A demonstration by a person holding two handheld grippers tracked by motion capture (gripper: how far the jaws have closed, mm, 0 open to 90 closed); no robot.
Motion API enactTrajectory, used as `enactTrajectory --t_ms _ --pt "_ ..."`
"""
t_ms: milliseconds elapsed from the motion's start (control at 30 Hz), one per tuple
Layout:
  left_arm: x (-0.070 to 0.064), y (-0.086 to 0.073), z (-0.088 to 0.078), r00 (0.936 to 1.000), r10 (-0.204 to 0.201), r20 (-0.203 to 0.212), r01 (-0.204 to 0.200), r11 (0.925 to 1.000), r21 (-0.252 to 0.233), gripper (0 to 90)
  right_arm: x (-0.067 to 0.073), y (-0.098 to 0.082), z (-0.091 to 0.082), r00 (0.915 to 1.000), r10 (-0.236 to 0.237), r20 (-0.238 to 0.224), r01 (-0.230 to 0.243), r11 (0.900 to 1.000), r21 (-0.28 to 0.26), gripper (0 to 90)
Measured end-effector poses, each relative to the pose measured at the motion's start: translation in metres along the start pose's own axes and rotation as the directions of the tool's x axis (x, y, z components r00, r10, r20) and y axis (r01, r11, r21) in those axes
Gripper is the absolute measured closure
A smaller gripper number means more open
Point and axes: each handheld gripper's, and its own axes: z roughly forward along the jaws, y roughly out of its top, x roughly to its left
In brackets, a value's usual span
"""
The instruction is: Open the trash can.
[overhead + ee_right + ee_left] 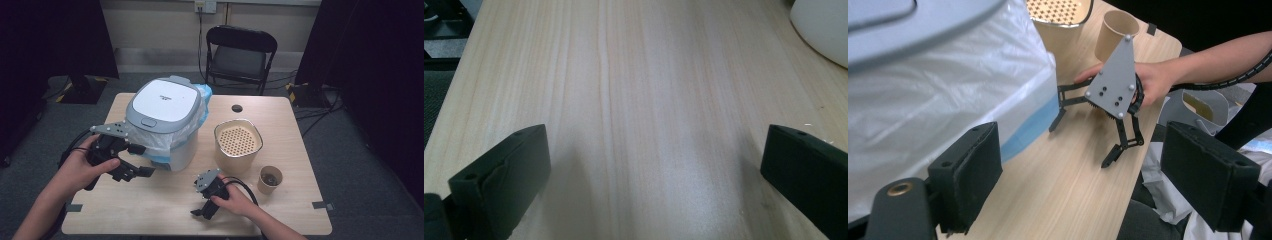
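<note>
The left gripper (143, 160) was held spread beside the grey-lidded white plastic bin's (182, 155) translucent bag liner (150, 142), seemingly ready to grasp it. The right gripper (200, 214), likewise spread, was parked on the pale wooden table (160, 205).

You are in a lab-style recording room, not a home. Black curtains (60, 35) hang at 10 and 2 o'clock. A lone folding chair (241, 52) stands at 12 against a bare wall, below a wall socket (205, 6). Cables (310, 115) trail over grey carpet at 2. Tape marks (321, 205) sit on the plain wooden table (165, 200).
</note>
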Motion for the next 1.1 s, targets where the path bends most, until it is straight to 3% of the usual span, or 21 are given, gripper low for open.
enactTrajectory --t_ms 400,1100 --pt "0.001 0.021 -0.005 0.9997 0.018 -0.016 -0.018 0.9998 -0.006 16.2 0.000 0.000 0.000 1.0000 -0.002 0.000 0.002 1.000 -0.001 0.0" --pt "0.025 0.050 -0.010 0.9958 0.023 -0.088 -0.026 0.9991 -0.034 16.2 0.000 0.000 0.000 1.0000 0.002 -0.001 -0.002 1.000 0.000 0.0"
